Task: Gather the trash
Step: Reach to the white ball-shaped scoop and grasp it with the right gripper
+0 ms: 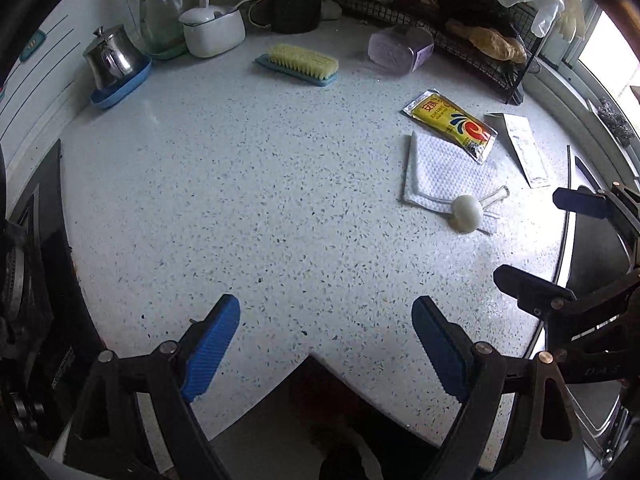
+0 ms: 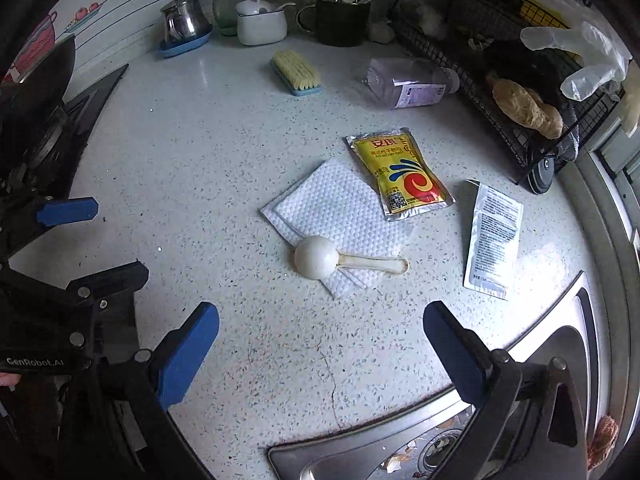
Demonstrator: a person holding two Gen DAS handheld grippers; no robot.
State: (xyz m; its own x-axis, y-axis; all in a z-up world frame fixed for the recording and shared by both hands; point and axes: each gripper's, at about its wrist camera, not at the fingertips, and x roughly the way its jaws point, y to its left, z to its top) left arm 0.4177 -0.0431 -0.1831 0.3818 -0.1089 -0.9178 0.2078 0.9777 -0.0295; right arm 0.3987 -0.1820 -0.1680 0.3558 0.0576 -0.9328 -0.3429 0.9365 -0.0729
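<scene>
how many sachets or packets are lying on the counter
2. The yellow packet lies with one corner on the white paper towel; the white sachet lies apart to its right, near the sink. Others may be hidden in the wire rack.

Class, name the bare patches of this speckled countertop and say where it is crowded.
Bare: the wide stretch between the black stove, yellow-bristled blue brush and white paper towel. Crowded: the yellow sachet, white packet and round-headed white scoop cluster; also the back wall.

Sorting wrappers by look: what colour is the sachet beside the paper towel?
Mostly yellow, silver-edged, with a red and blue swirl: the sachet. Clearest in the right wrist view.
</scene>
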